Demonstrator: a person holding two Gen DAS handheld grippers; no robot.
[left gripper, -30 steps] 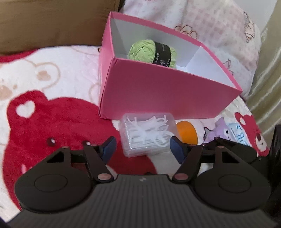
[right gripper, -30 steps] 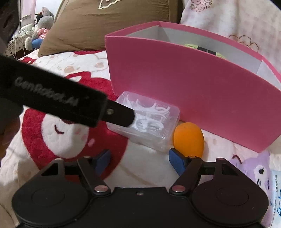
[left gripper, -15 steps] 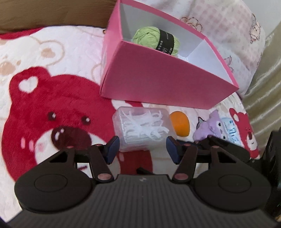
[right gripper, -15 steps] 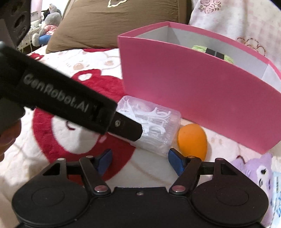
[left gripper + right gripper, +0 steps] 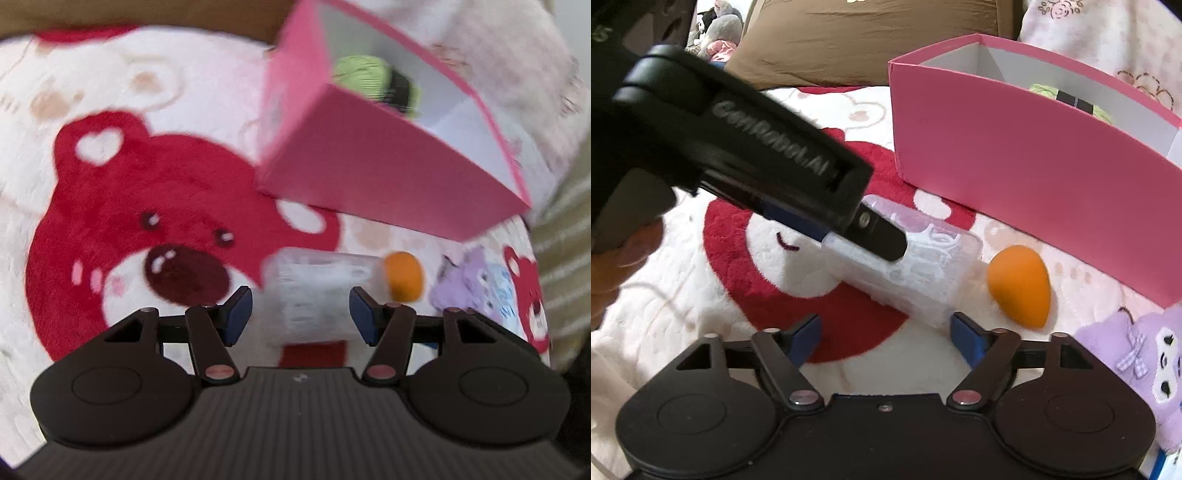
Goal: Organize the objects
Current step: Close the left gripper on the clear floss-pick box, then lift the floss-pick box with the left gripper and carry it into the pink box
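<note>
While left claw closes round clear box, right claw gapes over bear blanket.

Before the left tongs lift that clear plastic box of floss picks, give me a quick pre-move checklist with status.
1. Clear plastic box of floss picks sits between the left tongs: ok.
2. Pads pressing on the box: not ok. The jaws have just been closing, but gaps show on both sides in the left wrist view.
3. Right tongs empty and clear of the box: ok. Their jaws have just been opening, nothing between them.
4. Orange egg-shaped sponge clear of the box: cannot tell, it lies very close beside it.
5. Open pink cardboard box has room: ok, only a green yarn ball shows inside.
6. Image sharpness: not ok, the left wrist view is blurred.
</note>
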